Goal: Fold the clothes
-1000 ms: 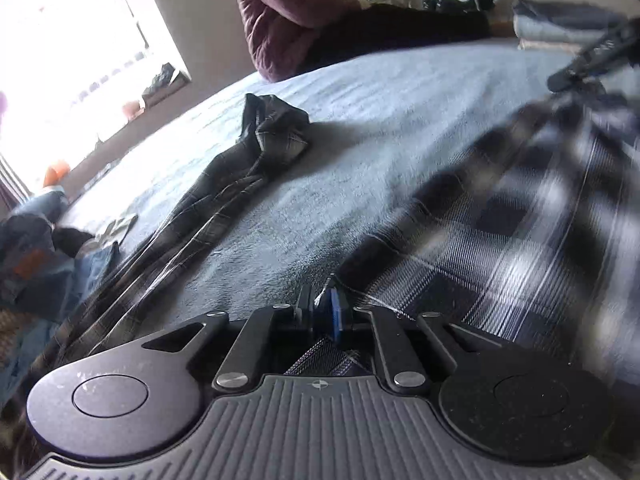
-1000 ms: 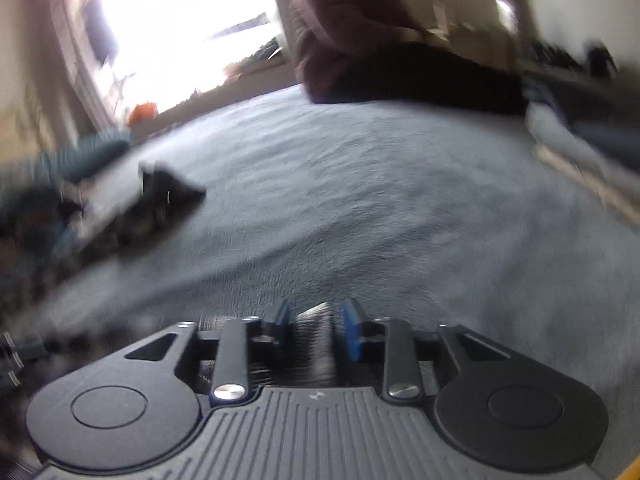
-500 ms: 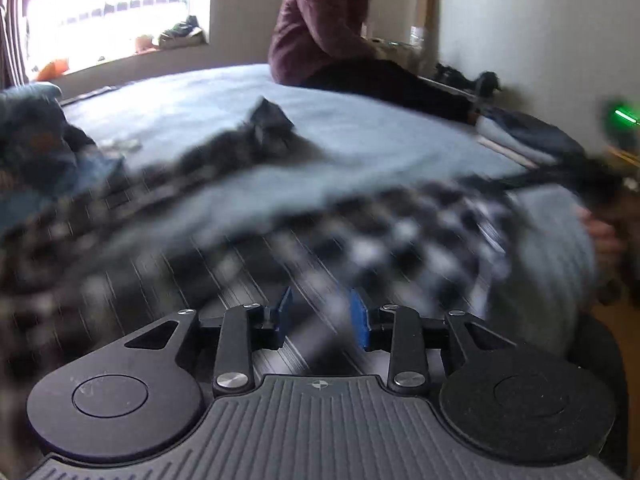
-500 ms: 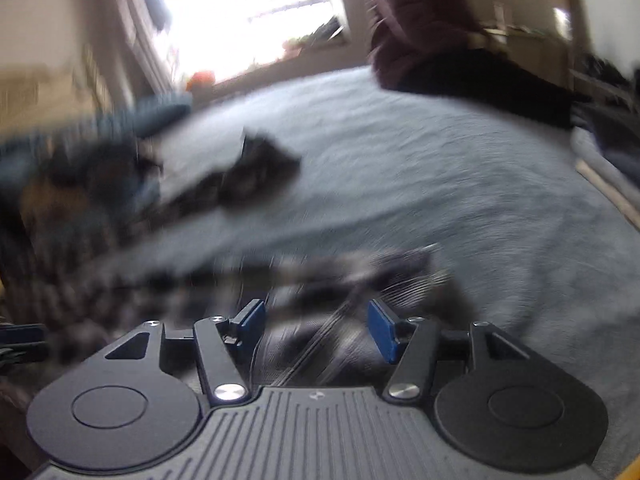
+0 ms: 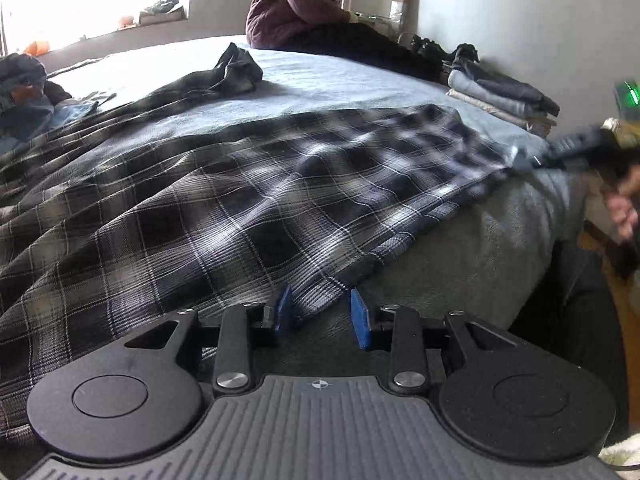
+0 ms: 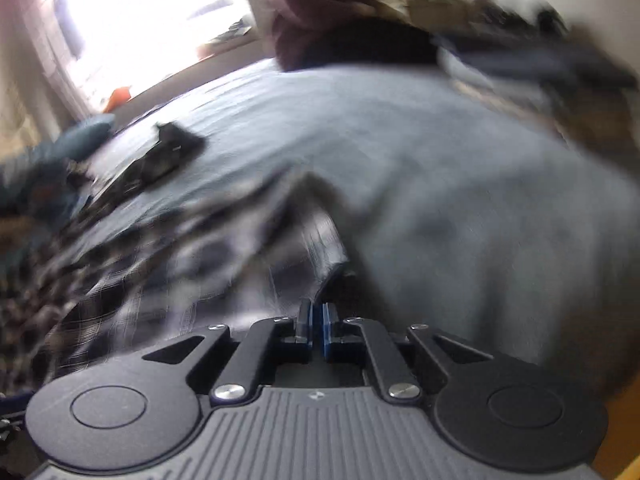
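Plaid shirt (image 5: 248,200) spread flat across grey bed (image 5: 340,80), one sleeve trailing off toward far side. Left claw (image 5: 320,314) released, blue pads (image 5: 285,308) apart at near hem, a corner of cloth lying between them, not pinched. Right claw (image 6: 315,320) clenched on shirt's far corner, pads pressed together with fabric edge caught between; much blurred in right wrist view. Folded stack (image 5: 500,96) at bed's far right edge. Person (image 5: 296,4) in maroon jacket seated beyond.
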The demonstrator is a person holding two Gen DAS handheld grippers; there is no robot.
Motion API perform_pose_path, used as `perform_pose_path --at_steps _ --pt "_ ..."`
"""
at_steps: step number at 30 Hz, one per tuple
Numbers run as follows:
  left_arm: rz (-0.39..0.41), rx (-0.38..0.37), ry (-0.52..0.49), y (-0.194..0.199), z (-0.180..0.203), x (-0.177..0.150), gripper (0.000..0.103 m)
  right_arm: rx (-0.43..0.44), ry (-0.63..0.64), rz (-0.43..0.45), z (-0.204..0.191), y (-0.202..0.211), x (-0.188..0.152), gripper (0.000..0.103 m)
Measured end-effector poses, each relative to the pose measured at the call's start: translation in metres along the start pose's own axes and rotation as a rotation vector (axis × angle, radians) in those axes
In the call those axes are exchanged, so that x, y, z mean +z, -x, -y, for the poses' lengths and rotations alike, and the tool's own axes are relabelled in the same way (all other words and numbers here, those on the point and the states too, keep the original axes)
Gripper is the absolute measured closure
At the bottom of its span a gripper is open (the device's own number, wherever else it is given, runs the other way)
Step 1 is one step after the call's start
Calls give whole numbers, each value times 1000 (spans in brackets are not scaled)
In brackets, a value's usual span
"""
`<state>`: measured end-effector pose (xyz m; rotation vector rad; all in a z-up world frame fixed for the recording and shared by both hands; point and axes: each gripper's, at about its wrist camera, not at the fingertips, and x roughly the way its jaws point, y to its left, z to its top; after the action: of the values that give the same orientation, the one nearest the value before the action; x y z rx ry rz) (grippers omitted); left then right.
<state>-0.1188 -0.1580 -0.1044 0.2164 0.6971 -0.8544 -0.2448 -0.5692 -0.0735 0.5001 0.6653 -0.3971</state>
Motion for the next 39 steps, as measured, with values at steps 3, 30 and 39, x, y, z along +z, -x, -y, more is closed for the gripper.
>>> perform_pose_path --at_steps 3,30,39 --pt "-4 15 -8 5 1 -2 71 24 -117 24 22 10 -5 96" --pt "247 288 975 154 -171 -99 67 249 -335 38 25 20 25 96" --pt "178 561 1030 147 -200 -93 67 223 -395 9 33 27 9 96"
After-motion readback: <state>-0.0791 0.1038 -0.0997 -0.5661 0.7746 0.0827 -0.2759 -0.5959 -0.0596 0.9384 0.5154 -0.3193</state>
